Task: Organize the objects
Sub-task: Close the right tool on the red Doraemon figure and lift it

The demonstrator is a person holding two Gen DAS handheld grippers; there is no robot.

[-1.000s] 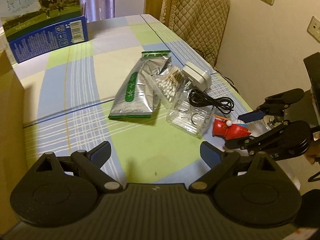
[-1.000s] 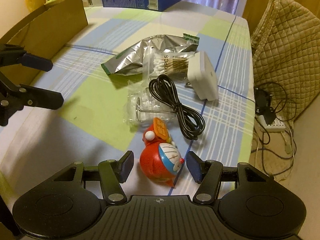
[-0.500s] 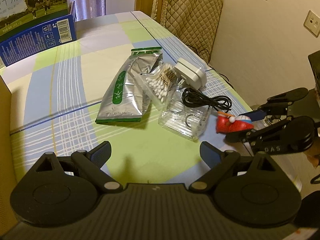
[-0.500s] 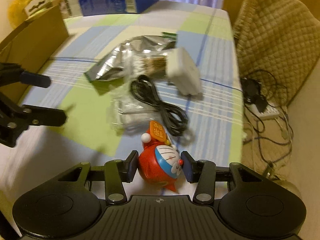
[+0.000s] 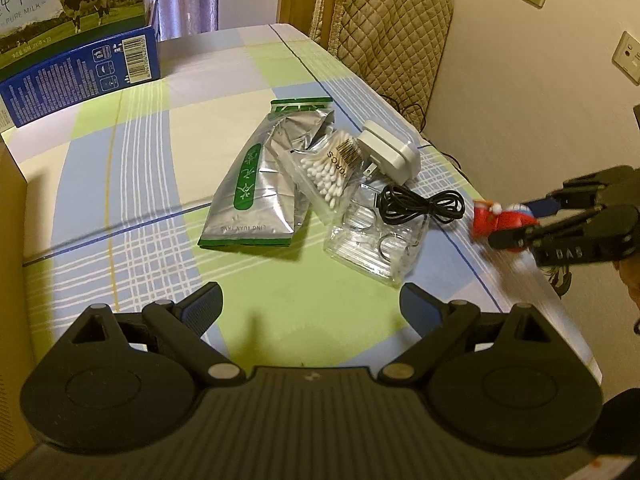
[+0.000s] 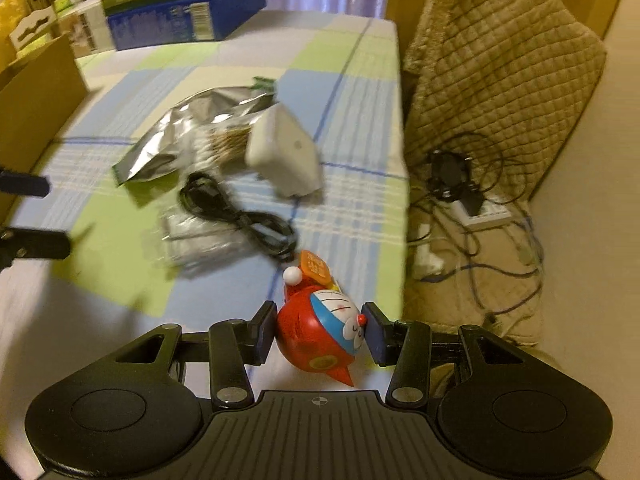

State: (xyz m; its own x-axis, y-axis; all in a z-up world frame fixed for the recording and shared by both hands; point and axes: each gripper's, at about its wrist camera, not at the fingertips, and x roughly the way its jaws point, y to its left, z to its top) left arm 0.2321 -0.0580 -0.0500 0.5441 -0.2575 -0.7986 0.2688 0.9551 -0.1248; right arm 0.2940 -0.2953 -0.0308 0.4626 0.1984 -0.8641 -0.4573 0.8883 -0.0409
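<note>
Right wrist view is showing the right gripper (image 6: 320, 332) clamping the red toy figure (image 6: 318, 330) by its round sides, just nearer than the black cable (image 6: 240, 216). It is looking light, hard and slick, so I'd judge the rounded body the sensible hold. Farther from that cable, the left gripper (image 5: 310, 304) is hanging spread wide, carrying nothing.

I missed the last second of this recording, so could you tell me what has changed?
The right gripper closed from open onto the red toy figure and is drawing it back toward the near table edge. The left gripper stayed open and empty; foil pouch, cotton swabs, charger and cable stayed put.
</note>
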